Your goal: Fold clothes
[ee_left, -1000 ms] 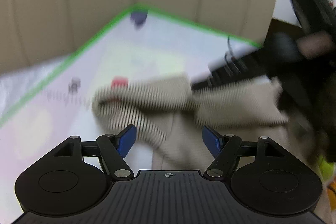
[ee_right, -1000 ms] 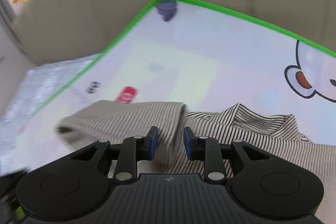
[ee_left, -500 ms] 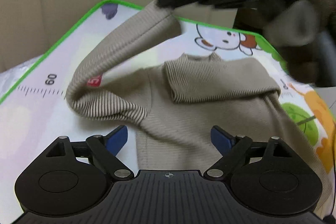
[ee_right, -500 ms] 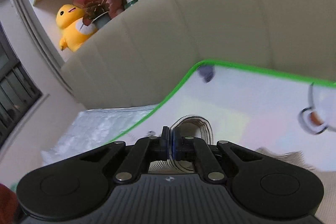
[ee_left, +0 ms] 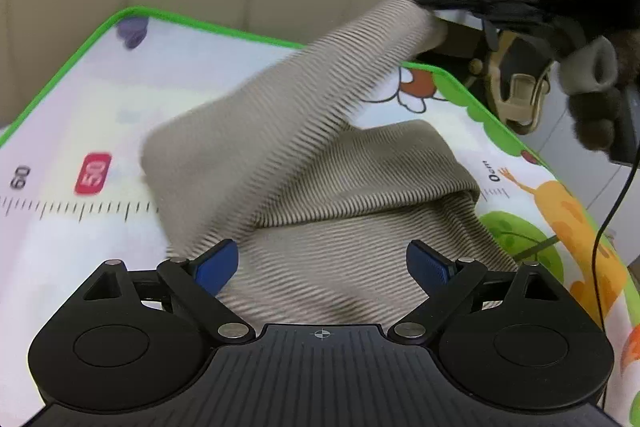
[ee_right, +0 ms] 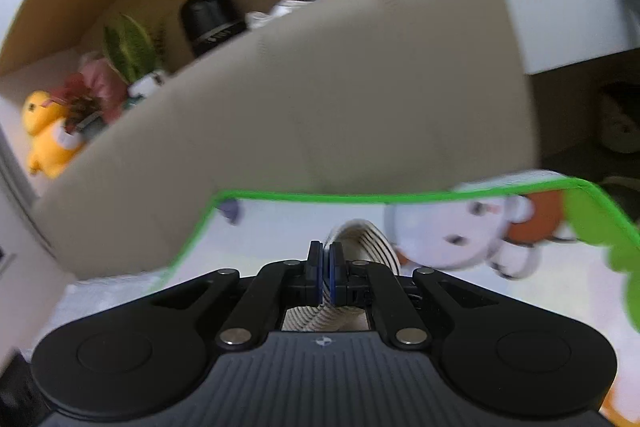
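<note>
Sleeve fold in hand. Ribbed beige sweater (ee_left: 352, 227) lies on the play mat (ee_left: 80, 99), body flat. Right claw (ee_right: 325, 281) pinched tight on the sleeve cuff (ee_right: 362, 239), held up above the sweater's collar end. Left claw (ee_left: 322, 263) opening wide over the sweater body, nothing gripped. Next, likely: lay the sleeve across the body, release.

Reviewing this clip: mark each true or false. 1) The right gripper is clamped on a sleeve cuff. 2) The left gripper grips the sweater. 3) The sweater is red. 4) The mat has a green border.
1) True: the right gripper pinches the sleeve cuff.
2) False: the left gripper is opening, its pads clear of the sweater.
3) False: it is beige ribbed knit.
4) True: the mat is edged in green.
</note>
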{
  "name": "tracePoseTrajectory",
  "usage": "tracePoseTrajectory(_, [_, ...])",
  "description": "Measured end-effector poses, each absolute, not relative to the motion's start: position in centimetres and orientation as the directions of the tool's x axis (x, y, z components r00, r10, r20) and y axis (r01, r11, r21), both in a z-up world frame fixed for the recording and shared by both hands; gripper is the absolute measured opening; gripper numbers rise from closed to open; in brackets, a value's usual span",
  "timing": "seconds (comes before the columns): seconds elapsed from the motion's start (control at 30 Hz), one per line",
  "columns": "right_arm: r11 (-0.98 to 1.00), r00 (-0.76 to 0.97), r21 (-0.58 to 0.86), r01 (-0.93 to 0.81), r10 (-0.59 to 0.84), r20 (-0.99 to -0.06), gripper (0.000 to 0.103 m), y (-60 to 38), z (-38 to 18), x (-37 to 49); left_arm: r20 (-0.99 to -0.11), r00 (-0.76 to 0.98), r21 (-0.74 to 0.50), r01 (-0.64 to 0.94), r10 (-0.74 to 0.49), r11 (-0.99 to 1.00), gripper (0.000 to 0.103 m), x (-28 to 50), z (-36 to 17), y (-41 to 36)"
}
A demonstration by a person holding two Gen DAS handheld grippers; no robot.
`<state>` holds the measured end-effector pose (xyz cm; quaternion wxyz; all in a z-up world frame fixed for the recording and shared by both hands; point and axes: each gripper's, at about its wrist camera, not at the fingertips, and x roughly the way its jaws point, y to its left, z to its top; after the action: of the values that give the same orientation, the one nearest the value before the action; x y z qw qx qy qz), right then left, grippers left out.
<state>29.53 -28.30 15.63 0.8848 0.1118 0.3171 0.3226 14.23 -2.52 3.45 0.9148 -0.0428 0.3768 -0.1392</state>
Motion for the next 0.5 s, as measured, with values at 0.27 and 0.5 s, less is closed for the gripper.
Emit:
tracePoseTrajectory(0.27, [0.859, 0.536, 0.211, -0.467, 0.465, -0.705, 0.003, -27.8, 6.5, 28.0, -0.687, 0.688, -0.155, 0.174, -0.233, 0.972, 0.095, 16.3, 2.9, -2.1])
tracePoseTrajectory(0.5, [0.866, 0.525, 0.184, -0.465, 0.437, -0.731, 0.005, -28.6, 5.9, 27.5, -0.723, 0.667, -0.146, 0.106, -0.179, 0.984, 0.095, 17.5, 2.0, -0.9])
